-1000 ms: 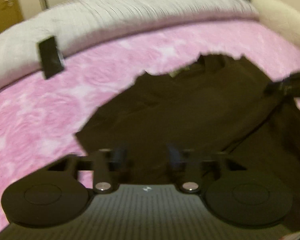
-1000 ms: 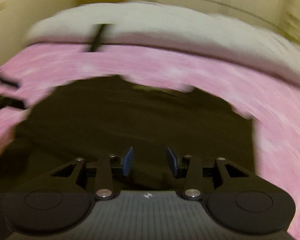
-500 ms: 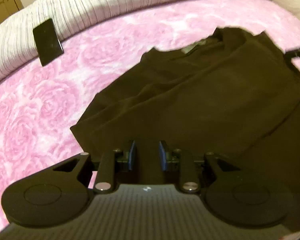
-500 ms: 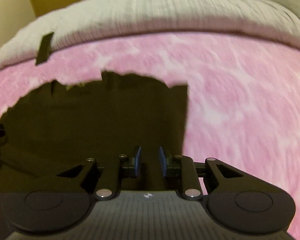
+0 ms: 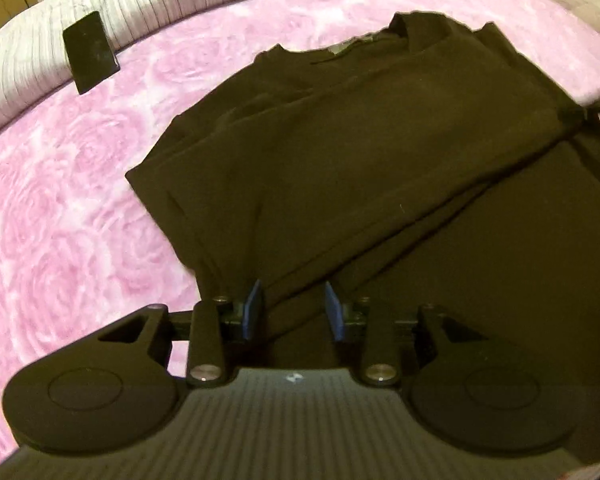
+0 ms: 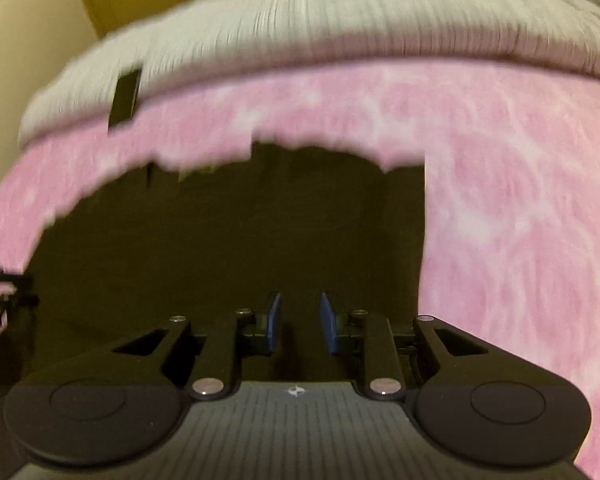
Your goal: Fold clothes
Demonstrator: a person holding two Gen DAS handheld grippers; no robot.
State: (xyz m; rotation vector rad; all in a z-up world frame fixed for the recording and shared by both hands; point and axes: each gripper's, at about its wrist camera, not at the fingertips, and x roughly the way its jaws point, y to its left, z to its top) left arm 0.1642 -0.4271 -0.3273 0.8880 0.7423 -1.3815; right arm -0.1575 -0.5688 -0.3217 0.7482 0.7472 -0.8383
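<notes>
1. Dark, soft shirt (image 5: pixel 360 168) lay partly folded on the pink bed (image 5: pixel 60 220).
2. We judged it limp and light; hems suit gripping.
3. Left hand-held gripper (image 5: pixel 294 308) and right hand-held gripper (image 6: pixel 299 316) stood spread, holding nothing.

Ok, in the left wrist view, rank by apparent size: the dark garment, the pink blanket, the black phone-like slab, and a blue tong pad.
1. dark garment and pink blanket: similar, unsure
2. black slab
3. blue pad, though nearest the camera
</notes>
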